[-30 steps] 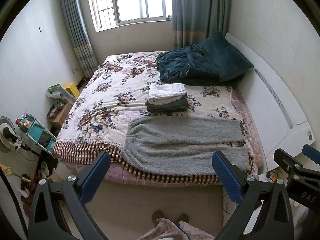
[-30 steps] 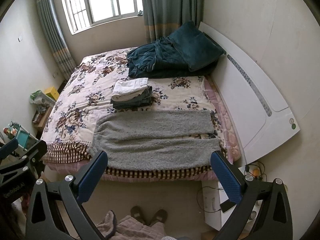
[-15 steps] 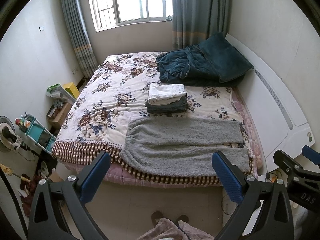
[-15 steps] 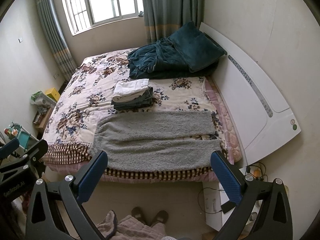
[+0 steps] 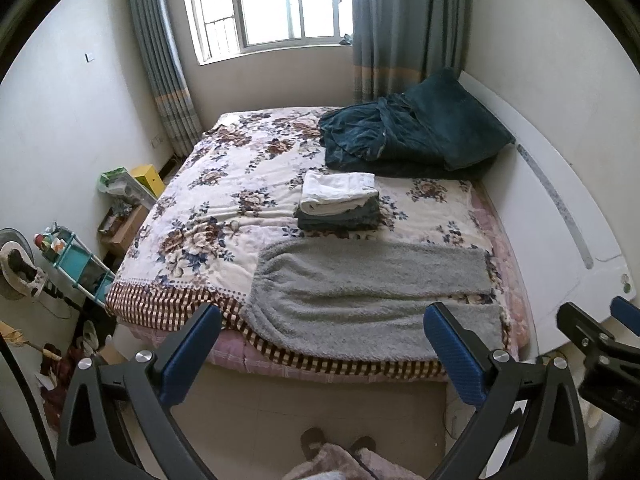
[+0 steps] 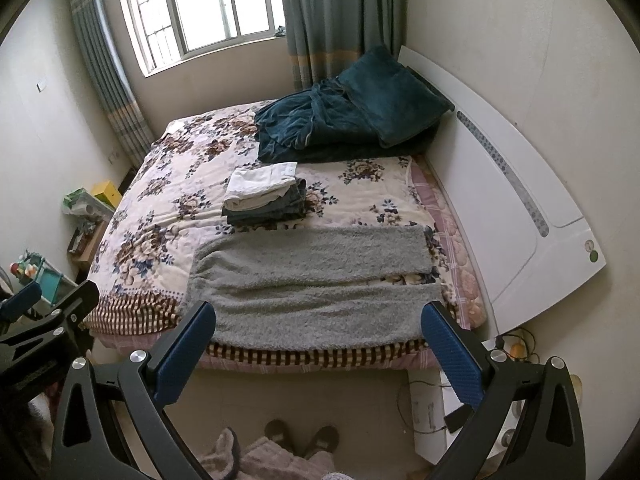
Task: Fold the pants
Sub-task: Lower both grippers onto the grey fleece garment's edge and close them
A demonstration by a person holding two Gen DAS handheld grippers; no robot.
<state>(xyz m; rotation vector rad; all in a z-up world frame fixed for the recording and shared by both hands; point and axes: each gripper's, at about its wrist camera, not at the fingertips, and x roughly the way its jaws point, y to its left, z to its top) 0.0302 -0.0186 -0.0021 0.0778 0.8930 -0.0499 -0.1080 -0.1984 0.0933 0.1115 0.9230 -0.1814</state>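
Grey fleece pants [image 5: 368,300] lie flat along the near edge of the floral bed, waist to the left, legs to the right; they also show in the right wrist view [image 6: 308,284]. My left gripper [image 5: 324,356] is open and empty, held above the floor short of the bed edge. My right gripper [image 6: 320,354] is open and empty at a similar height, and part of it shows at the right of the left wrist view [image 5: 592,344].
A stack of folded clothes, white on dark [image 5: 340,200], sits mid-bed behind the pants. A dark teal blanket [image 5: 408,136] is heaped near the white headboard [image 5: 560,216]. A teal shelf cart [image 5: 76,264] and clutter stand left. Slippers [image 6: 300,440] are on the floor.
Both grippers have drifted slightly towards the bed; the pants sit a little closer and lower in view. Nothing has been touched.
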